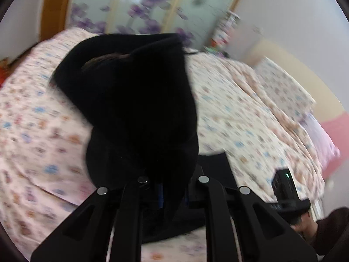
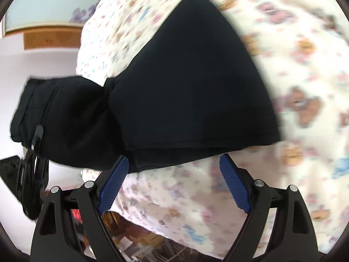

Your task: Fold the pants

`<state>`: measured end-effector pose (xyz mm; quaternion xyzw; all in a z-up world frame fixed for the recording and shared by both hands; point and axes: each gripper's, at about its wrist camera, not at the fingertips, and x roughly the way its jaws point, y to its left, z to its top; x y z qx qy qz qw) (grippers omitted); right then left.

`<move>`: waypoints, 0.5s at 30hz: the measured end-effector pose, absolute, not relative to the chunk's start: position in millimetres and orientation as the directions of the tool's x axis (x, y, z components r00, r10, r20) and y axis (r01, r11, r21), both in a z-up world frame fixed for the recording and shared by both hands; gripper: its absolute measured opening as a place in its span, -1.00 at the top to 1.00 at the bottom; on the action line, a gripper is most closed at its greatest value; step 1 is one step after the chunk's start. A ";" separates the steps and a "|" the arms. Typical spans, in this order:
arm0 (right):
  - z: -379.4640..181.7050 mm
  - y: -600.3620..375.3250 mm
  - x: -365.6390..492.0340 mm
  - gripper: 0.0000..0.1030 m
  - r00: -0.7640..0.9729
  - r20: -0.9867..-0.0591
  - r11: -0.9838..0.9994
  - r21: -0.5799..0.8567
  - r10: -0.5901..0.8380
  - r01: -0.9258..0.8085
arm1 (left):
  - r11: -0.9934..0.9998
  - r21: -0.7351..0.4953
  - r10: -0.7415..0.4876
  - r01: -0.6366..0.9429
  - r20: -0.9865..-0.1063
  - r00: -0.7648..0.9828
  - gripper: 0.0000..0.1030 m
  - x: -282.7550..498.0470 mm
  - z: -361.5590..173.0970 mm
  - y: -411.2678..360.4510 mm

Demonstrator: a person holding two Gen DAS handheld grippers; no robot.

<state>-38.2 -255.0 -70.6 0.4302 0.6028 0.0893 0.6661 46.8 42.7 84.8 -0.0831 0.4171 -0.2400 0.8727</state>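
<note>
- Draped over the left gripper (image 1: 172, 187), the black pants (image 1: 135, 100) are seen bunched and lifted above the floral bedsheet (image 1: 240, 113); the fingers are buried in the cloth, so a firm clamp on the pants can be read.
- In the right wrist view, the right gripper (image 2: 173, 170) is held with its blue pads (image 2: 234, 187) spread apart, nothing between them.
- The folded edge of the pants (image 2: 192, 91) is laid on the bedsheet (image 2: 305, 65) just beyond those pads, untouched by them.
- At the far left, the pants are gathered where the left gripper (image 2: 36, 144) is seen.
- A pink pillow (image 1: 327, 139) is seen at the right.
</note>
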 end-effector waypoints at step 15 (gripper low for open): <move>-88.6 -338.6 -83.8 -0.70 0.301 -0.793 0.591 0.599 0.530 0.540 | 0.858 -0.306 -0.444 0.413 -0.846 0.295 0.75 16.7 -22.6 -85.1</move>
